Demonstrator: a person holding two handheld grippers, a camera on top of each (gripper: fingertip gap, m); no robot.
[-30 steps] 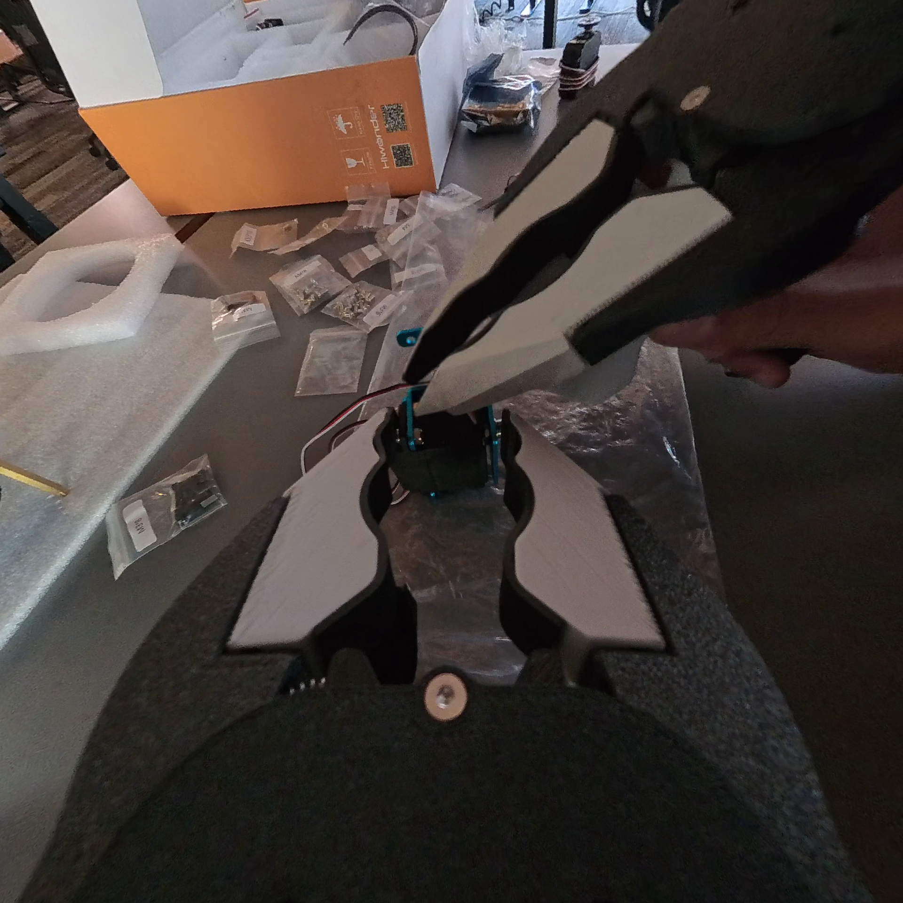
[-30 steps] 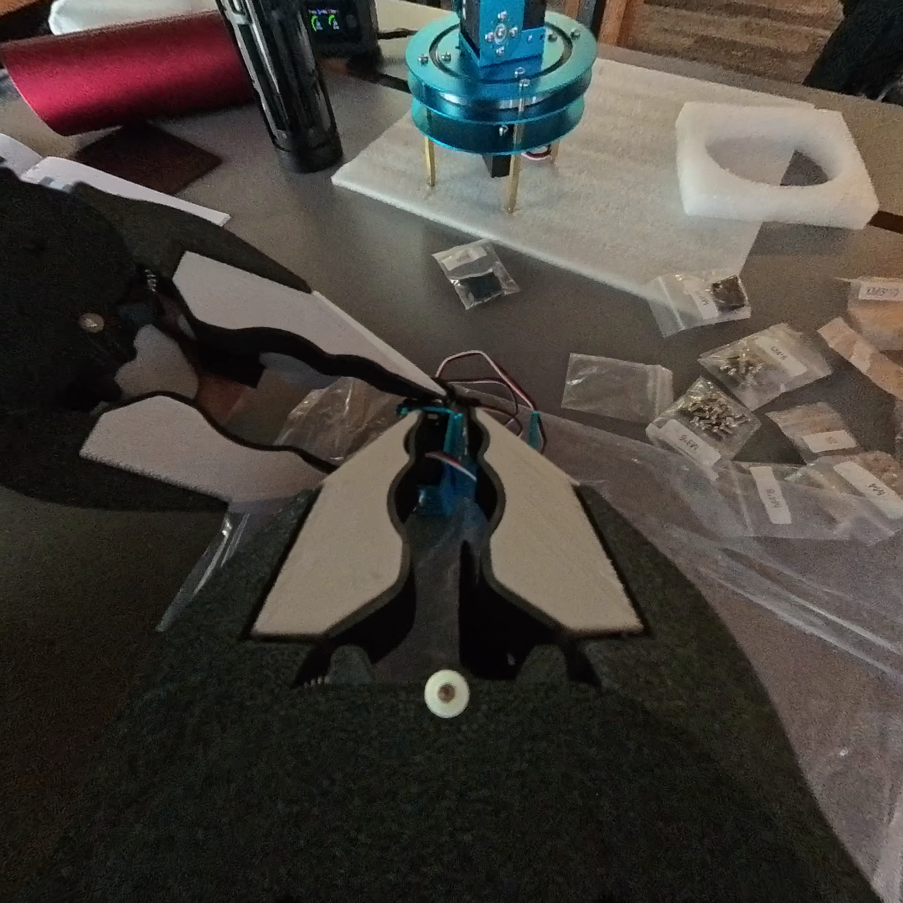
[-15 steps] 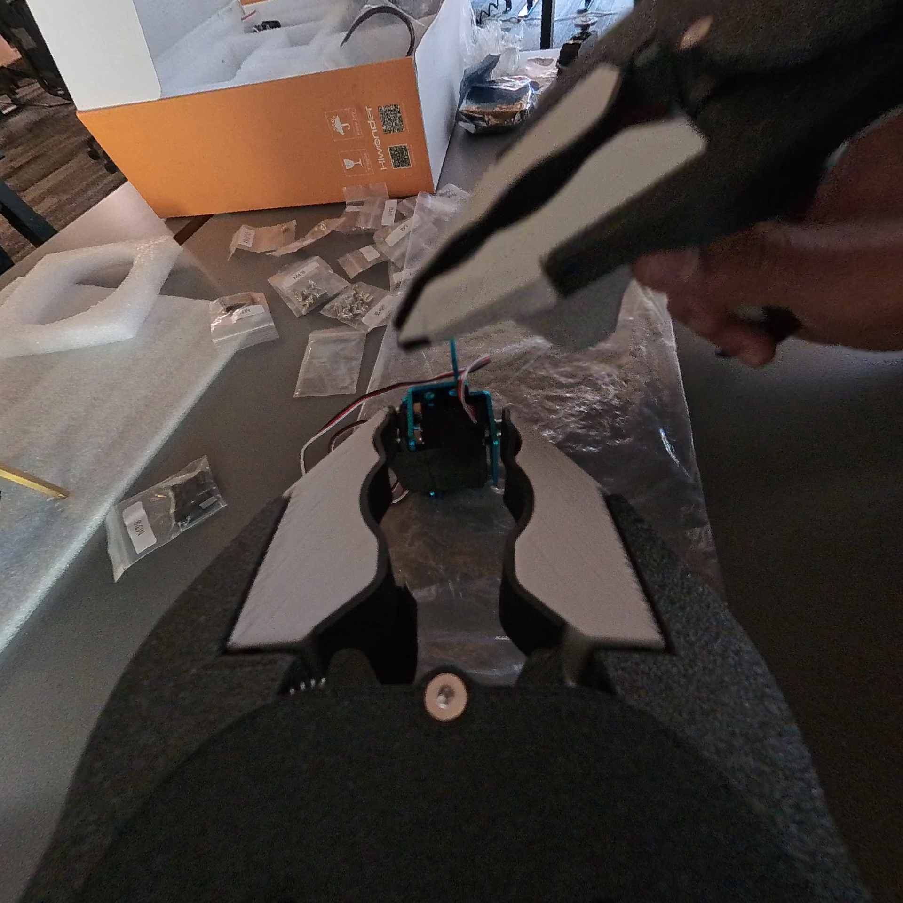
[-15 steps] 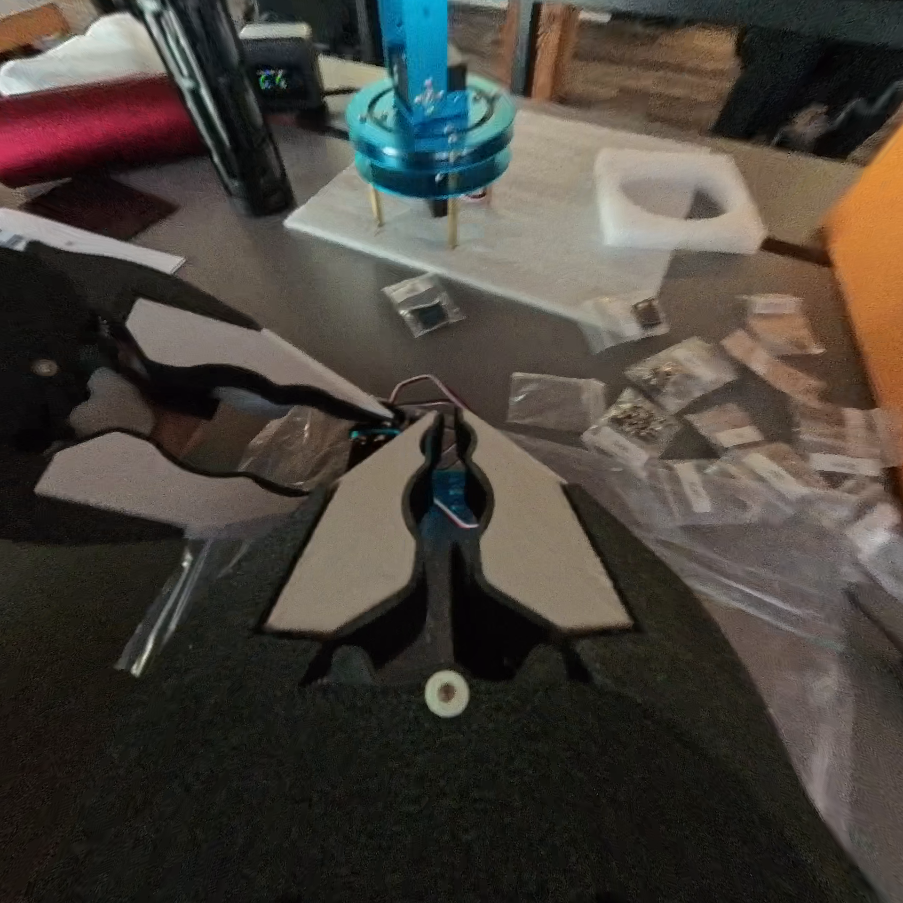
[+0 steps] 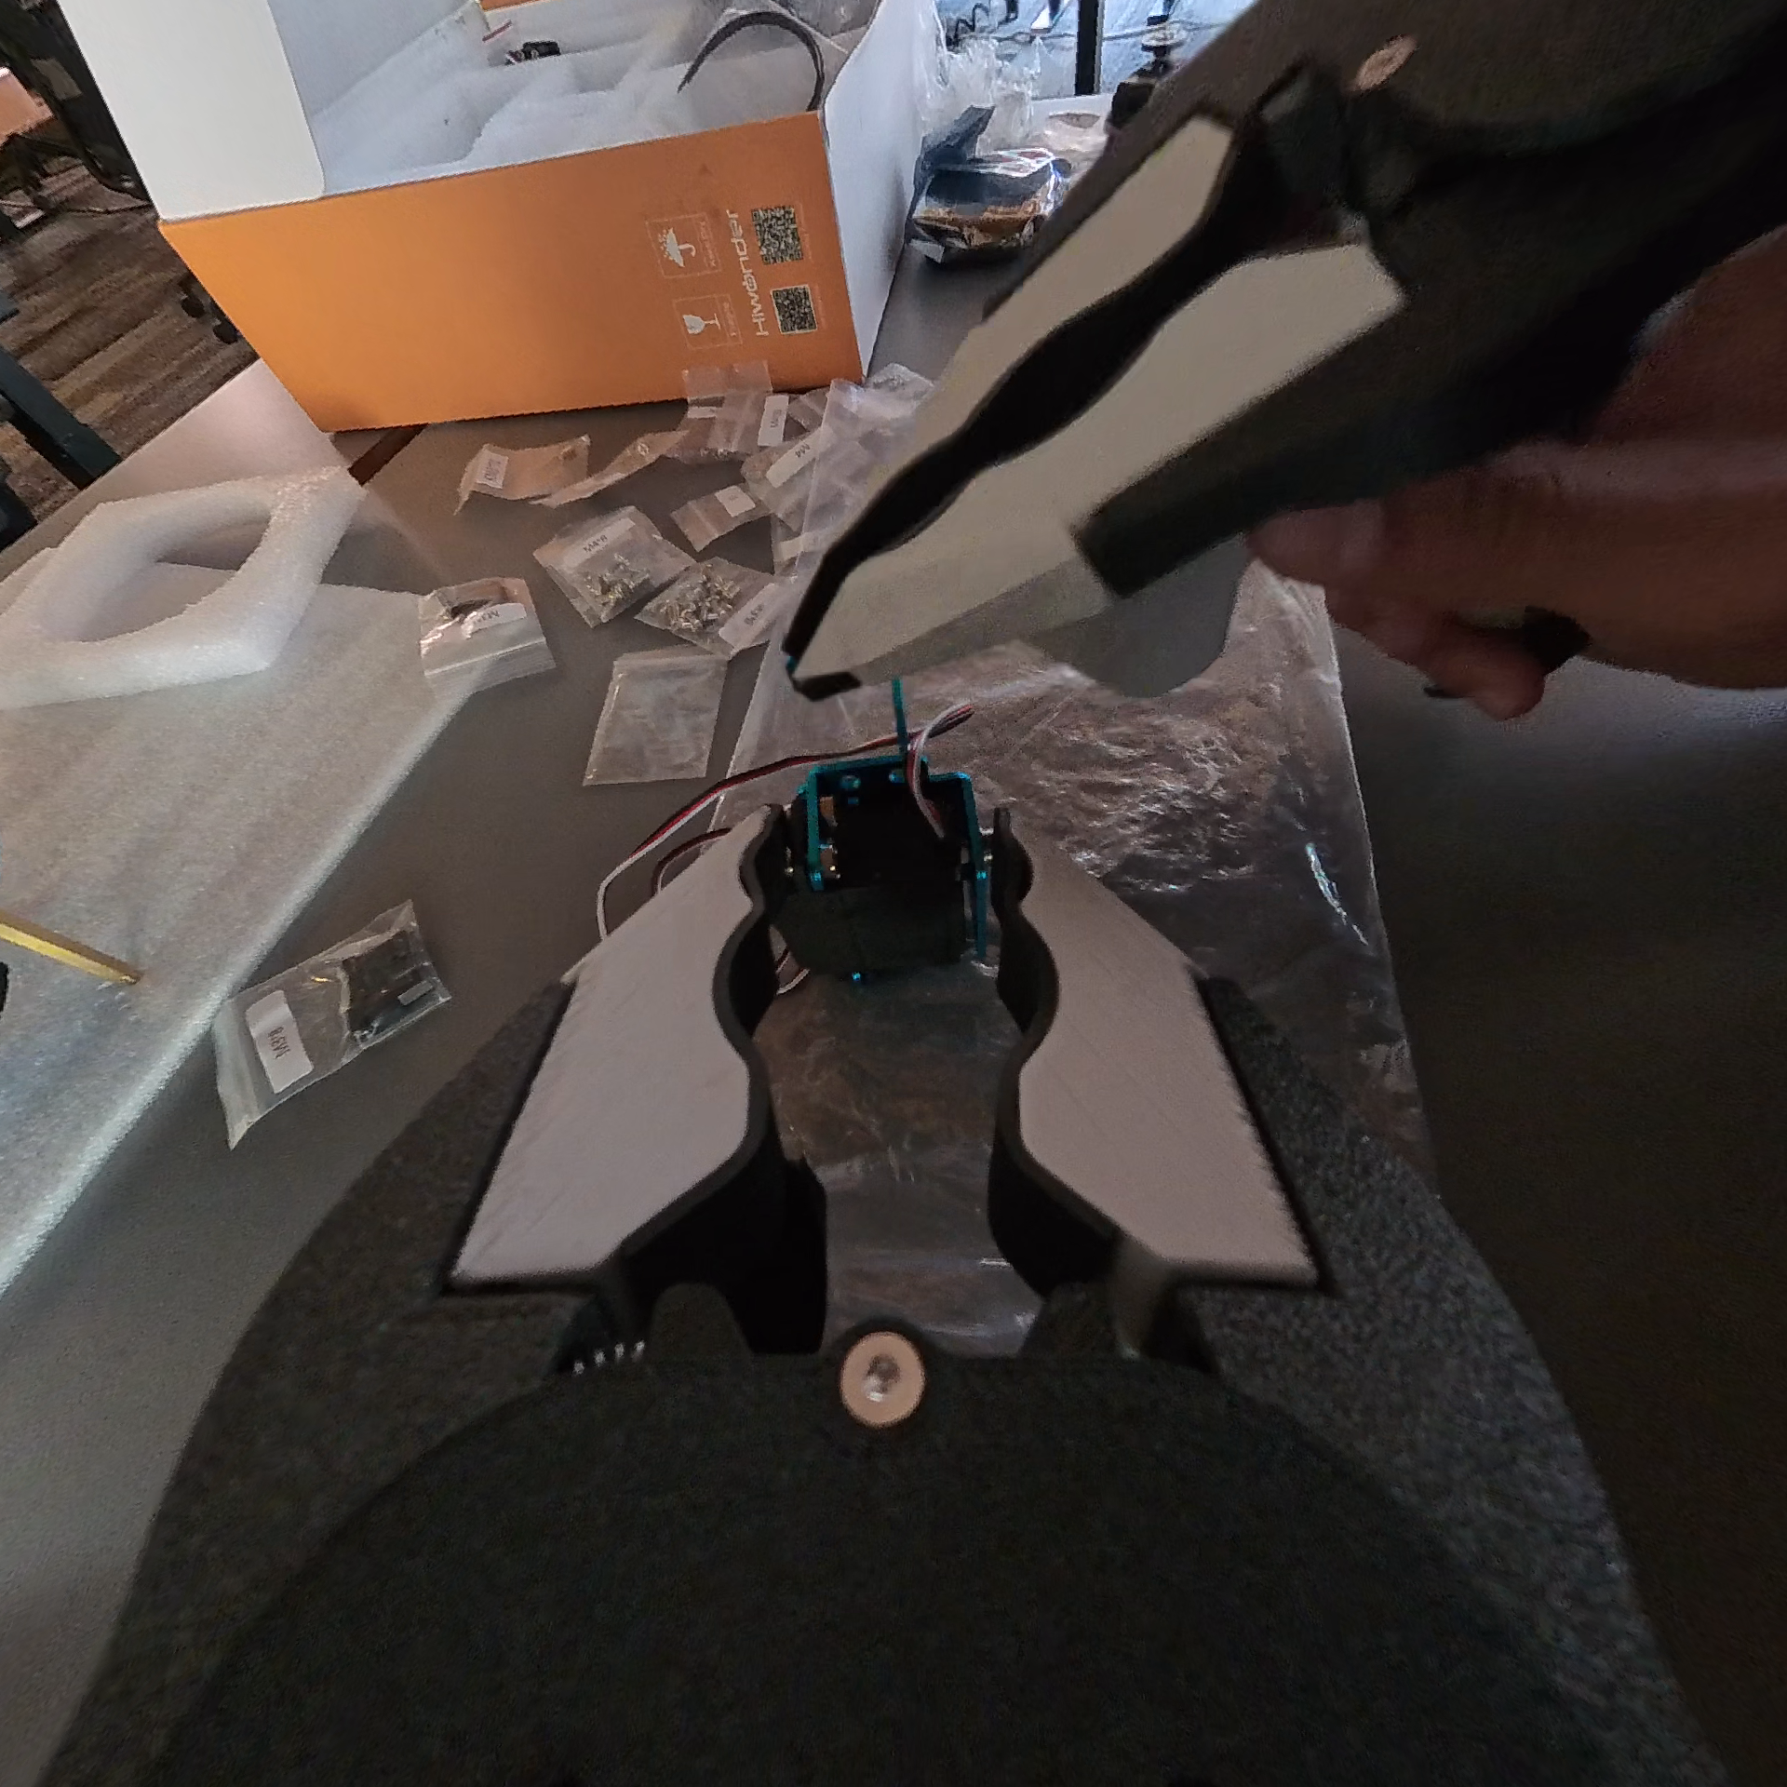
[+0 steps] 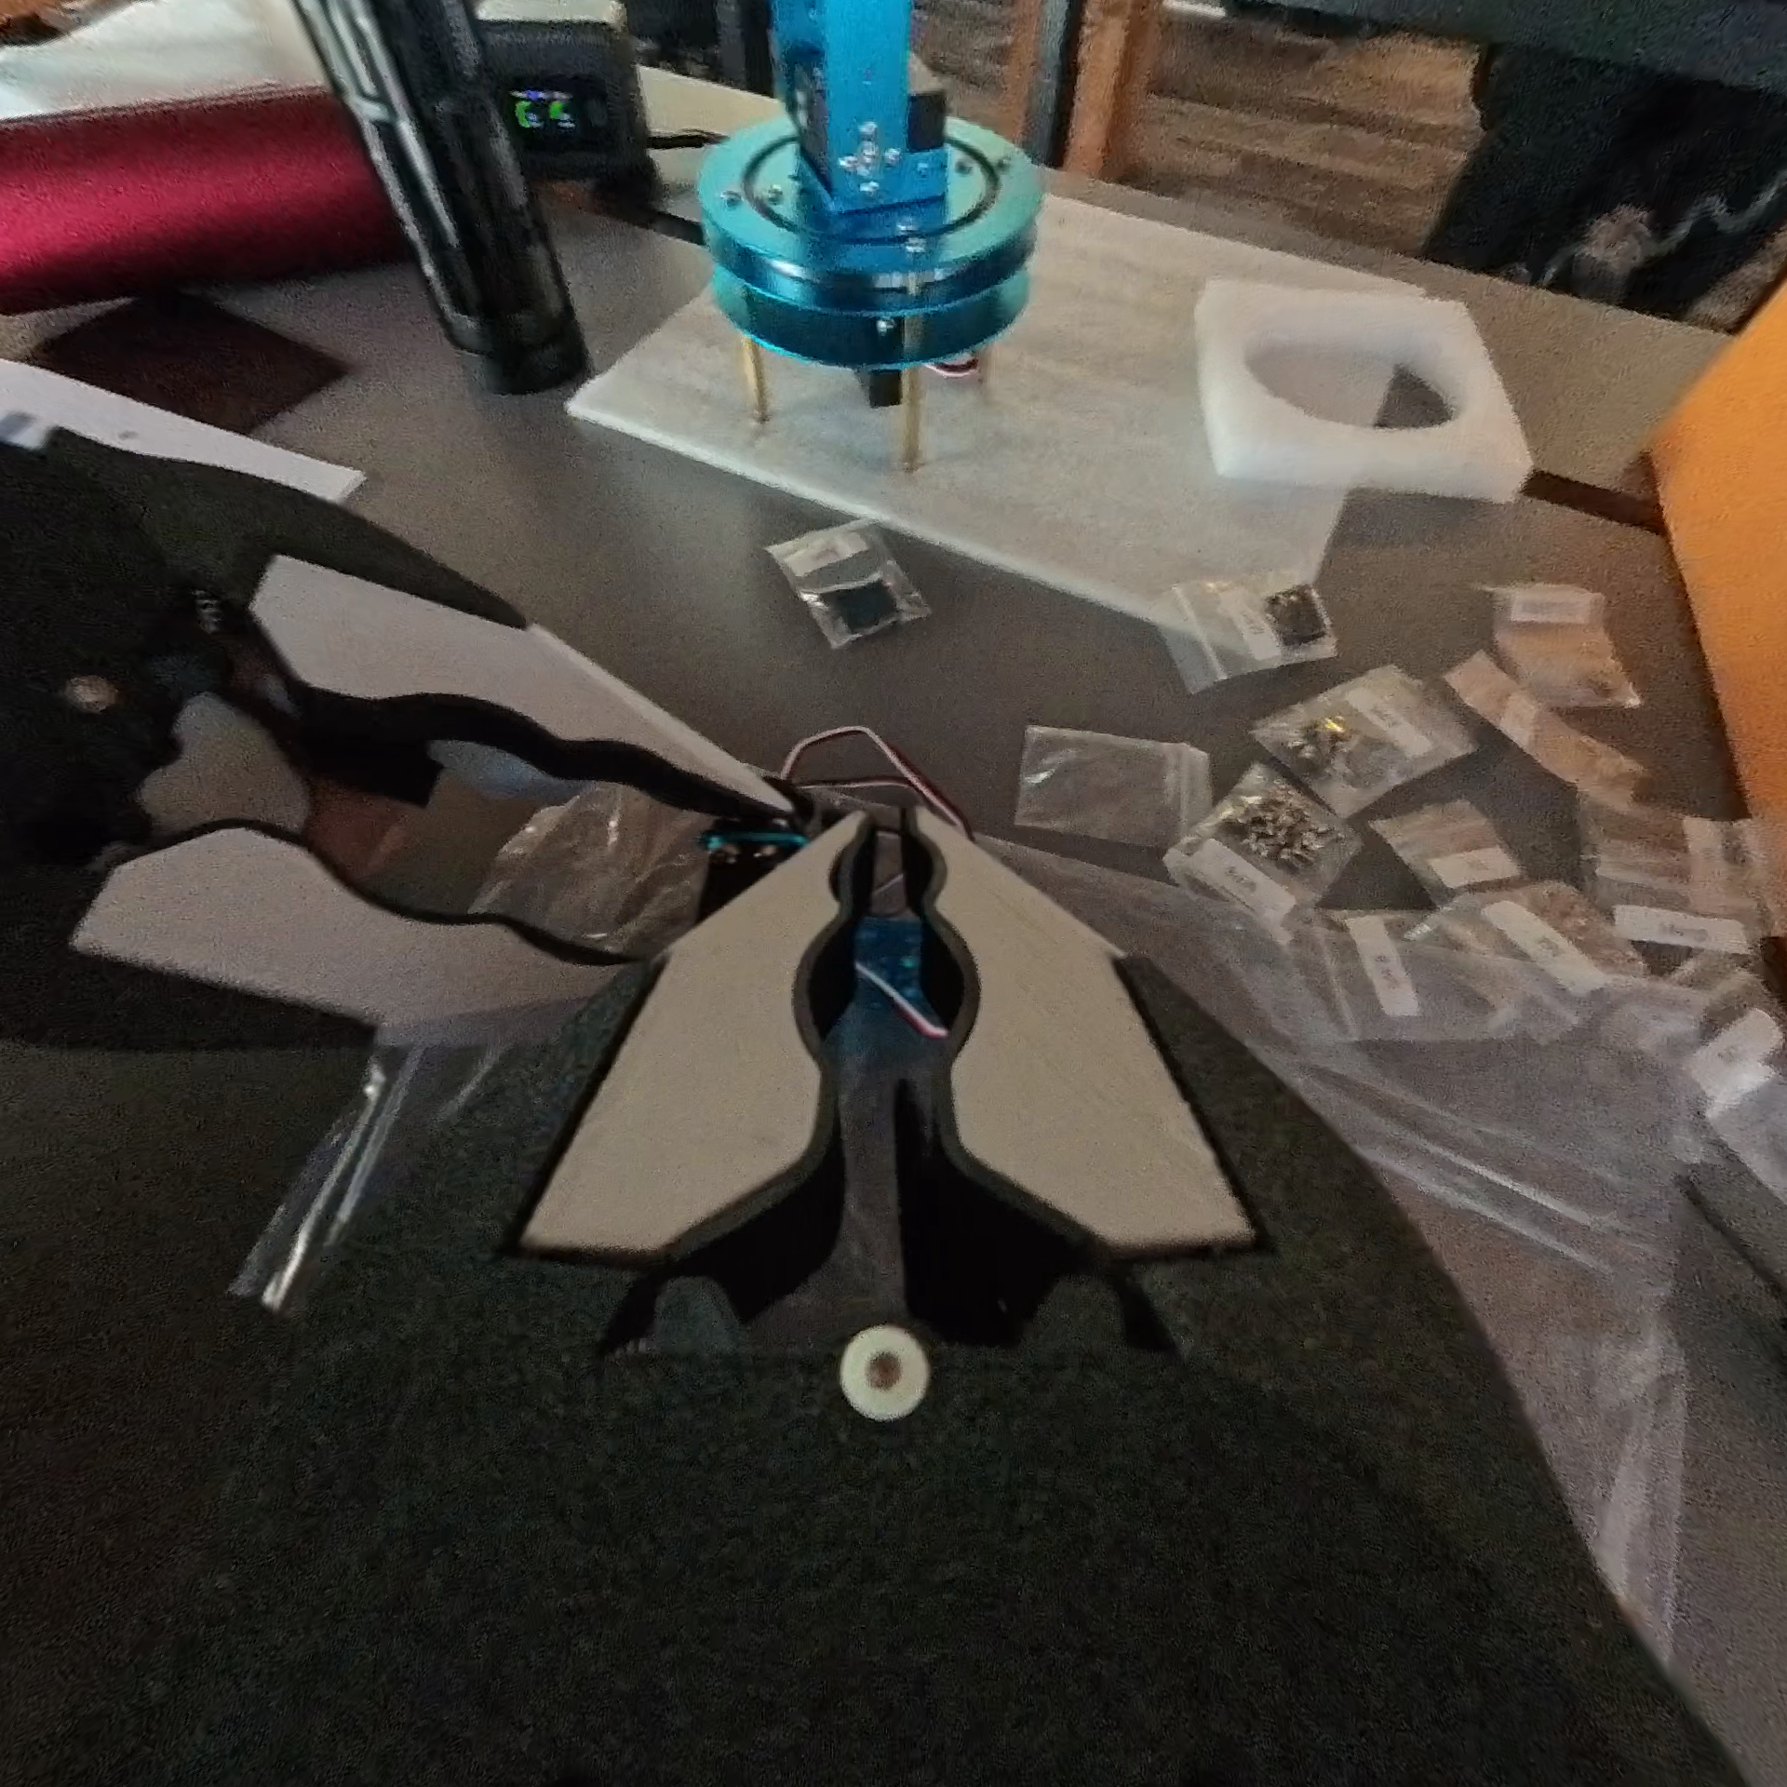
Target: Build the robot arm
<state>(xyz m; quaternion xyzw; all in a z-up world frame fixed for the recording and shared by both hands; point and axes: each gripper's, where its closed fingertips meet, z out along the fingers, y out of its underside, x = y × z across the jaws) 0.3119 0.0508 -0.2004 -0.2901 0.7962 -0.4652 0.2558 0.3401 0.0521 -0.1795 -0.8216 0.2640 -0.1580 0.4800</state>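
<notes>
the grey tabletop (image 5: 1567, 967) is bare to the right of the crinkled clear plastic sheet (image 5: 1160, 793), giving open passage there. to the left, small clear zip bags of screws (image 5: 667, 590) lie scattered, with a flat white foam sheet (image 5: 145, 793) and a square white foam ring (image 5: 164, 580) beyond. an open orange and white cardboard box (image 5: 522, 280) blocks the far left. in the right wrist view, a blue round metal turntable on brass legs (image 6: 870, 251) and a tall black cylinder (image 6: 464, 193) stand at the far side.
</notes>
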